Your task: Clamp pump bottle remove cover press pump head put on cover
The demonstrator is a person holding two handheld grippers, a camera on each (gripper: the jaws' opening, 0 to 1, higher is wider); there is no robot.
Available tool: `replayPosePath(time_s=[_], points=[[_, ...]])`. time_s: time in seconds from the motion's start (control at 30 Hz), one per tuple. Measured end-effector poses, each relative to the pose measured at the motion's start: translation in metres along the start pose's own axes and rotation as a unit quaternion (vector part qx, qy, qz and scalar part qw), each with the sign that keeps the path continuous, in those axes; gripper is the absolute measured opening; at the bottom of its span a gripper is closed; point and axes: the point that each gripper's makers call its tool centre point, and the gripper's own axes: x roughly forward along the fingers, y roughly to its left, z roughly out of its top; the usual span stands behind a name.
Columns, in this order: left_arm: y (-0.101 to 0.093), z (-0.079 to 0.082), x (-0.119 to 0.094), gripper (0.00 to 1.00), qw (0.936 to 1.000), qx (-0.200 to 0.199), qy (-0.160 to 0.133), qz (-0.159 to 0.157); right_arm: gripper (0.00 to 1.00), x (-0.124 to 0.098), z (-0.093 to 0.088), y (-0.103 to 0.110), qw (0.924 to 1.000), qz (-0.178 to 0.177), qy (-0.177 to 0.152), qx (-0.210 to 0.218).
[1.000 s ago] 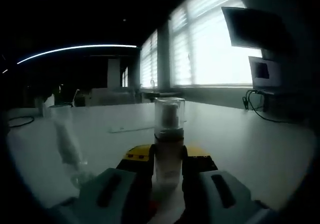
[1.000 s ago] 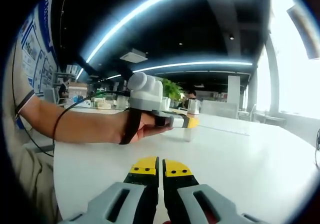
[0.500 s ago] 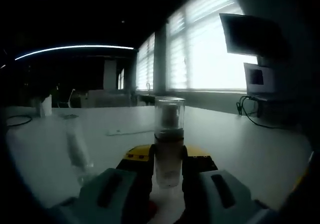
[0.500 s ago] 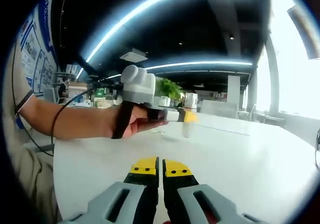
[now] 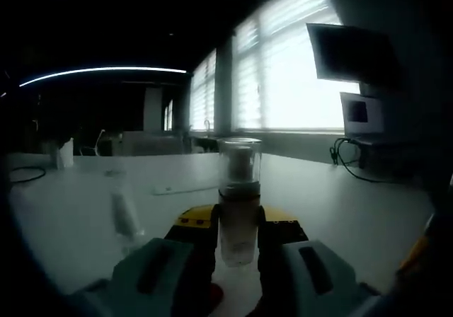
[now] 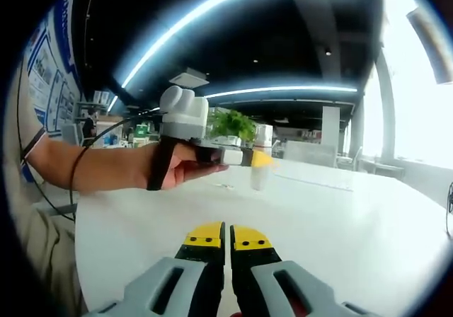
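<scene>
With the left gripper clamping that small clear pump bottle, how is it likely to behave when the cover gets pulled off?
The pump bottle looks narrow and tall, so it would probably tip if released. Its clear, smooth wall may slip between the jaws of the left gripper, which clamp only the lower body. The clear cover is probably light, hard plastic and should lift off without bending.

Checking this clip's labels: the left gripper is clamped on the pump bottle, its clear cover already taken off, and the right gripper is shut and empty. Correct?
Not quite: the clear cover is on the pump bottle, as the left gripper view shows. The left gripper is clamped on it; the right gripper is shut and empty.
</scene>
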Motion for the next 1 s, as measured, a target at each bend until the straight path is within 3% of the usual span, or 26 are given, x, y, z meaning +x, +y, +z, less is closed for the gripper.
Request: replayPosePath(time_s=[1.0], points=[[-0.018,0.013,-0.069,0.13,0.999,0.01,-0.016,-0.042,0.0,0.0,-0.002,0.0,1.0,-0.003,0.006,-0.006]])
